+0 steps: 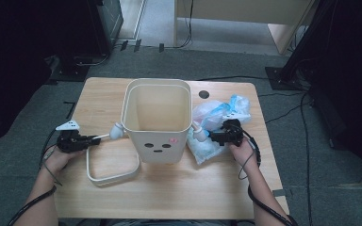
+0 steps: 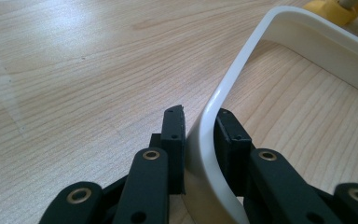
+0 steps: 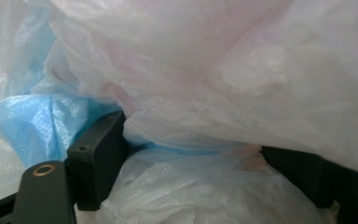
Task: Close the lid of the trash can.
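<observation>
A cream bin [image 1: 156,122] with a small face on its front stands upright in the middle of the wooden table [image 1: 193,193]. Its loose cream rim ring [image 1: 113,176] lies flat on the table at the bin's front left. My left gripper [image 1: 94,139] is shut on the ring's near corner; in the left gripper view the ring's wall [image 2: 307,42] runs between the two pads of the left gripper [image 2: 200,126]. Right of the bin lies a heap of white and blue plastic bags [image 1: 217,113]. My right gripper [image 1: 212,136] is pushed into them, with the bags [image 3: 214,70] bunched between the jaws of the right gripper [image 3: 191,163].
A small black round disc [image 1: 204,94] sits on the table behind the bin. A yellow part [image 2: 331,7] shows beyond the ring. Cables [image 1: 283,94] run over the grey floor around the table. Bare wood lies along the front edge.
</observation>
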### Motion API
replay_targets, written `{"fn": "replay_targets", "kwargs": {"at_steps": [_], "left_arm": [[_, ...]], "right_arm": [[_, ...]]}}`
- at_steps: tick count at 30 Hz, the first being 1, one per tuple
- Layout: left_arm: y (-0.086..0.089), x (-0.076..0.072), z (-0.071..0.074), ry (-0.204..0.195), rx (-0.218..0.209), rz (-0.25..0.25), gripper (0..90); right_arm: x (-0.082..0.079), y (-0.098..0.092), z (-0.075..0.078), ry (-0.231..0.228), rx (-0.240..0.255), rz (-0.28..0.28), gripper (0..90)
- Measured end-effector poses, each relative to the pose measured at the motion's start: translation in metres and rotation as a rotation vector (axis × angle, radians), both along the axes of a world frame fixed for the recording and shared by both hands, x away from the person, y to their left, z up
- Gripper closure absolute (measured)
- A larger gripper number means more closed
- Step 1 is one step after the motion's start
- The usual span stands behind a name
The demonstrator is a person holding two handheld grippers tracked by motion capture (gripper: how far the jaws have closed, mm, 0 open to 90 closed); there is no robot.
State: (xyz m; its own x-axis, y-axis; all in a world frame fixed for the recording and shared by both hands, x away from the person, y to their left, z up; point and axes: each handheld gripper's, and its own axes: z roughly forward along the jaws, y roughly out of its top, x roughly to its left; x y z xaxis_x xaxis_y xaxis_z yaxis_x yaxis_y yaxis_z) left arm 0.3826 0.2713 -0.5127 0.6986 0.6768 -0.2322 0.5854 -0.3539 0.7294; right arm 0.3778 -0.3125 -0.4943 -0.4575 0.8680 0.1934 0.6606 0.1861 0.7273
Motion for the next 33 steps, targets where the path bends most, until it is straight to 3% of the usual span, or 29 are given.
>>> {"fn": "replay_targets", "kwargs": {"at_steps": [11, 21, 26, 33], "left_arm": [[0.002, 0.001, 0.003, 0.038, 0.003, 0.008, 76.3], [0.005, 0.001, 0.014, 0.012, 0.003, 0.005, 76.3], [0.005, 0.001, 0.020, 0.038, 0.003, -0.002, 76.1], [0.006, 0.001, 0.031, 0.041, -0.030, 0.008, 76.2]], "right_arm": [[0.000, 0.000, 0.000, 0.000, -0.001, 0.003, 22.8], [0.000, 0.000, 0.000, 0.000, -0.001, 0.004, 22.8], [0.001, 0.000, 0.000, -0.001, -0.002, 0.004, 22.8], [0.001, 0.001, 0.000, -0.004, -0.006, 0.009, 22.8]]}}
